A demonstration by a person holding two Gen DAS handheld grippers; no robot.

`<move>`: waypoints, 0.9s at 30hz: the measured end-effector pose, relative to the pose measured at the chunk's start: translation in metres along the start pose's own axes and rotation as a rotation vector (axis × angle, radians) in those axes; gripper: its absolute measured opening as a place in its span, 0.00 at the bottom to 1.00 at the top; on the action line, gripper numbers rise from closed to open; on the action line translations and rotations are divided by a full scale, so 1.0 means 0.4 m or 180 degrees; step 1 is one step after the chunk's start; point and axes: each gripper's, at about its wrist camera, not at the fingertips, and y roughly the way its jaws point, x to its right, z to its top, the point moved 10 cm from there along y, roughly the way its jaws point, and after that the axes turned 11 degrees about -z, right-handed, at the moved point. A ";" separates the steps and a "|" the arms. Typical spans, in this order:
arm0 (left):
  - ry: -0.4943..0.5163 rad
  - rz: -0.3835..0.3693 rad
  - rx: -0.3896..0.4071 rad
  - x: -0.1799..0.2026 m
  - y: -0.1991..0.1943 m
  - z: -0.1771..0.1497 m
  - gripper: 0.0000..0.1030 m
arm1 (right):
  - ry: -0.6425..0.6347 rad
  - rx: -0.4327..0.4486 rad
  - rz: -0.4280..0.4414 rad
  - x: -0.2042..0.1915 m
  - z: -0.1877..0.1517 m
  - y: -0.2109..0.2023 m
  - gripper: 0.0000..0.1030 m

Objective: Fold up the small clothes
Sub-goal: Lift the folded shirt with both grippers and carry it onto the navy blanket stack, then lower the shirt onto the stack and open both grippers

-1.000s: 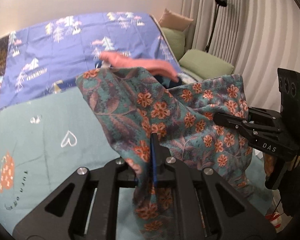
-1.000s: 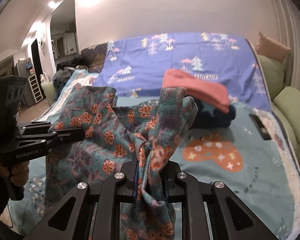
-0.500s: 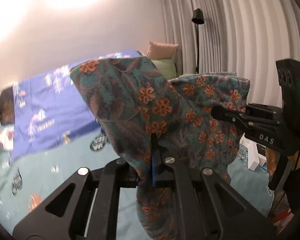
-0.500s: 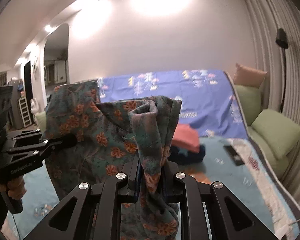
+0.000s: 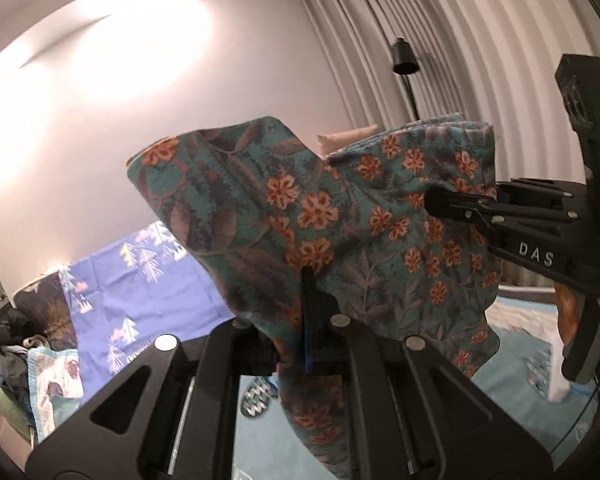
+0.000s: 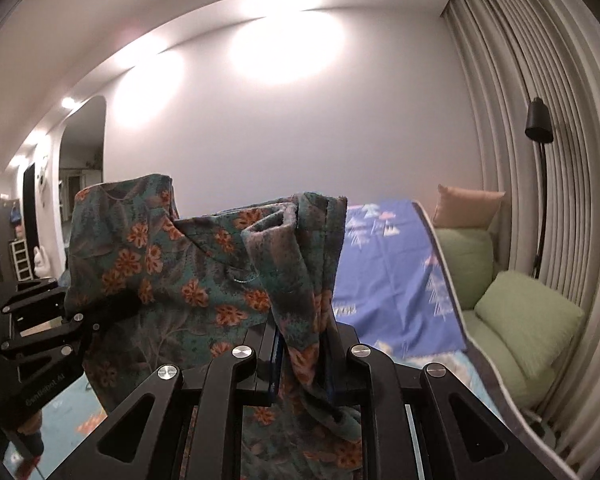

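A small teal garment [image 5: 340, 216] with orange flowers hangs in the air between both grippers, high above the bed. My left gripper [image 5: 310, 312] is shut on one bunched edge of the garment. The right gripper [image 6: 302, 344] is shut on the other edge, a thick fold of the same floral garment [image 6: 204, 280]. In the left wrist view the right gripper [image 5: 456, 204] comes in from the right and pinches the cloth. Seen from the right wrist, the left gripper [image 6: 84, 320] holds the cloth at the left. The cloth sags between the two grips and hangs down below each.
A bed with a blue tree-print cover [image 6: 388, 272] and a teal blanket [image 5: 512, 360] lies below. Green cushions [image 6: 528, 320] and a tan pillow [image 6: 468, 204] sit at the right by pleated curtains. A black floor lamp [image 6: 540, 124] stands there. Piled clothes [image 5: 8, 352] lie far left.
Both grippers rose with the floral garment, so the views now show mostly wall and curtain. The pink and dark folded clothes on the bed dropped out of view. Both grips stayed shut.
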 end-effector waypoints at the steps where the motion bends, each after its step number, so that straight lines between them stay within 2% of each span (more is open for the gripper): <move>1: 0.0001 0.0033 0.0015 -0.015 0.019 0.013 0.10 | -0.0008 0.0027 -0.0021 -0.002 0.013 0.016 0.15; 4: -0.0010 0.0084 0.0019 -0.053 0.079 0.024 0.10 | 0.0009 0.0074 -0.0042 -0.003 0.041 0.074 0.15; 7: 0.0007 0.0107 -0.0024 -0.080 0.144 0.013 0.10 | 0.0025 0.0013 -0.0058 0.001 0.040 0.177 0.15; 12: -0.0146 0.0122 -0.0294 -0.154 0.322 -0.089 0.10 | 0.0000 -0.0359 -0.0065 -0.011 -0.033 0.399 0.15; 15: -0.0349 0.0119 -0.0526 -0.216 0.468 -0.185 0.11 | -0.0011 -0.0682 -0.0070 -0.028 -0.125 0.563 0.15; 17: -0.0427 0.0226 -0.0710 -0.258 0.572 -0.262 0.11 | -0.0035 -0.0973 -0.0102 -0.041 -0.210 0.689 0.15; 21: -0.0572 0.0492 -0.1350 -0.345 0.773 -0.474 0.12 | -0.0223 -0.1603 -0.0331 -0.063 -0.409 0.920 0.17; 23: -0.0635 0.0595 -0.1616 -0.373 0.827 -0.571 0.15 | -0.0195 -0.1893 -0.0390 -0.052 -0.499 0.988 0.17; 25: -0.0701 0.0548 -0.1613 -0.385 0.847 -0.631 0.17 | -0.0075 -0.2182 -0.0378 -0.030 -0.572 1.034 0.17; 27: -0.0922 0.0439 -0.1430 -0.386 0.844 -0.649 0.16 | 0.0016 -0.2377 -0.0327 -0.021 -0.613 1.042 0.17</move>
